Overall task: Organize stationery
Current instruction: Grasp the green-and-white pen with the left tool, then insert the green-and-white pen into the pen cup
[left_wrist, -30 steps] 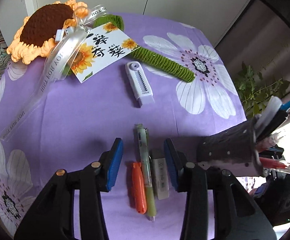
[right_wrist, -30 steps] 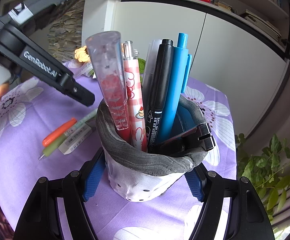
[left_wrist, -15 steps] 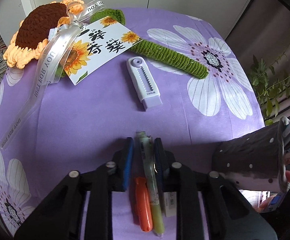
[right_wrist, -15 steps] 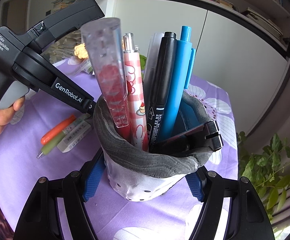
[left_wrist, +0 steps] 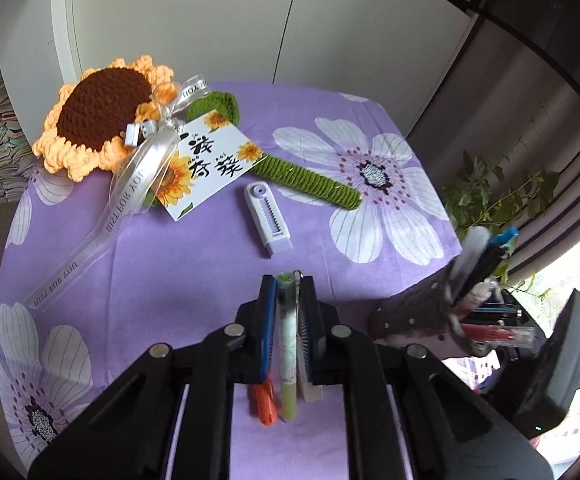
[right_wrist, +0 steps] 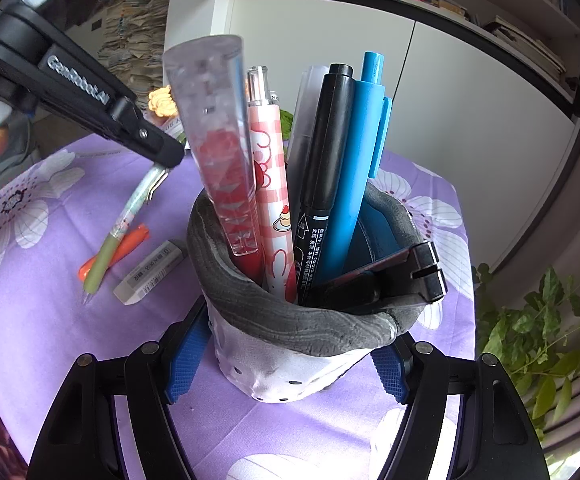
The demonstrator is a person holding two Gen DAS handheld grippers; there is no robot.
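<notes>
**Lots of soft cloth and shiny plastic here**

The tablecloth (left_wrist: pixel 210 264) is matt purple fabric with printed flowers. Far left, the crocheted sunflower (left_wrist: pixel 102 112) is chunky, rough yarn, tied with a glossy see-through ribbon (left_wrist: pixel 138 176) beside a smooth paper card (left_wrist: pixel 206 168). The pen holder (right_wrist: pixel 306 320) looks like soft grey felt-ish cloth, wrinkled at the rim. The ruler (right_wrist: pixel 218 140) in it is clear glossy plastic; the blue pen (right_wrist: pixel 358 176) is matt. The gripper pads (right_wrist: pixel 188 356) are ribbed blue rubber.

Left gripper (left_wrist: pixel 288 320) clamped on green pen (left_wrist: pixel 286 344); orange pen (left_wrist: pixel 265 406) beneath.
</notes>
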